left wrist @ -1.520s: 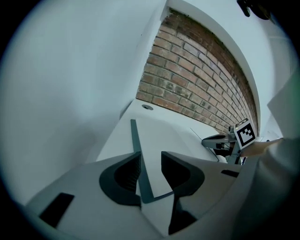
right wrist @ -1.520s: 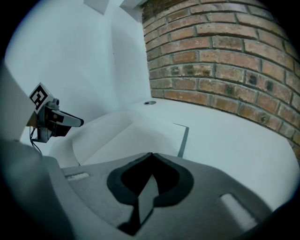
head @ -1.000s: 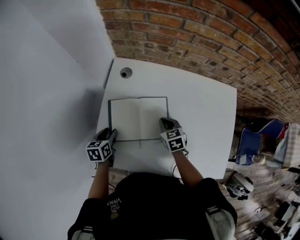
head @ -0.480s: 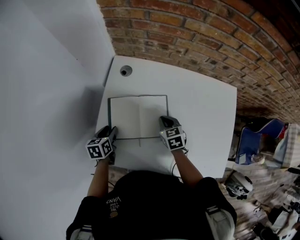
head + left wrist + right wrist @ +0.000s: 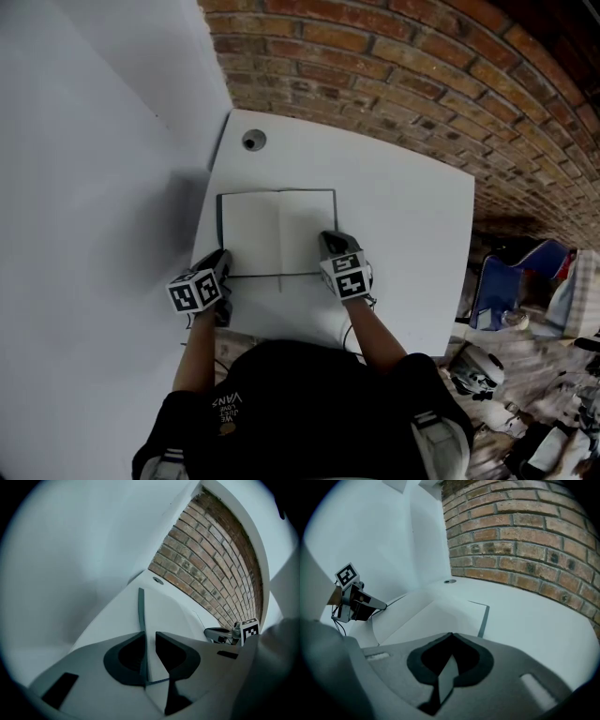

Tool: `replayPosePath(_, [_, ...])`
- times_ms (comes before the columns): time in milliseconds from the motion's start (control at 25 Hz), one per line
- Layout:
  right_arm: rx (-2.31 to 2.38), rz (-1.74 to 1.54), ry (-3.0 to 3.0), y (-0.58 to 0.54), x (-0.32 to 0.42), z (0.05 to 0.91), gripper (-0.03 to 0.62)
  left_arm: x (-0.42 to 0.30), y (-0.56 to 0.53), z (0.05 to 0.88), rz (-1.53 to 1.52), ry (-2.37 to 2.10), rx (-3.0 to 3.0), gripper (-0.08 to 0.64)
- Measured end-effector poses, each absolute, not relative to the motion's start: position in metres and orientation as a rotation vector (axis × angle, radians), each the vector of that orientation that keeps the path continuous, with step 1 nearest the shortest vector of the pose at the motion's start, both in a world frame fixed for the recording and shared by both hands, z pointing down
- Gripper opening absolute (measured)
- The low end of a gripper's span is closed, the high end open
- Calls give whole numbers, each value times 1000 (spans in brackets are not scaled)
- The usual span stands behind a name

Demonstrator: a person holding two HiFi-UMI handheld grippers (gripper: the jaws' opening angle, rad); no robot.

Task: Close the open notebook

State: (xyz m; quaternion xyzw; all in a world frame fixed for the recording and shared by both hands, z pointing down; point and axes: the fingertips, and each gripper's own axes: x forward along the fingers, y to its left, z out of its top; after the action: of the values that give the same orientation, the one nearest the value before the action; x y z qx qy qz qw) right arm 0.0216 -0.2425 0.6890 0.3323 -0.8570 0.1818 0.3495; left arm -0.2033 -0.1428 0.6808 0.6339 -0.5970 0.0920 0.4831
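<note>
The open notebook lies flat on the white table, blank pages up, with a dark cover rim. My left gripper is at its near left corner. In the left gripper view the jaws straddle the dark cover edge and are closing. The left pad lies against the edge, and a gap still shows at the right pad. My right gripper stands shut over the near right corner of the right page, with its fingertips together and nothing held.
A round cable hole sits at the table's far left corner. A brick wall runs behind, and a white panel stands along the left. Bags and clutter lie on the floor past the table's right edge.
The left gripper's marker cube has rolled slightly at the notebook's near left corner. The right gripper and the notebook have not moved.
</note>
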Motion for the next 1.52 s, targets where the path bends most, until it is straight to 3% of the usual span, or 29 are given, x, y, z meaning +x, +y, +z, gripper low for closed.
replayPosePath(600, [856,476,-2240,-244,19,685,-3,-212,-143,671,55,-1396,1503,31])
replayPosePath(1520, [828,504,-2245,-243,21,685,-3,-175,-150,583,-268,-1250,1703,25])
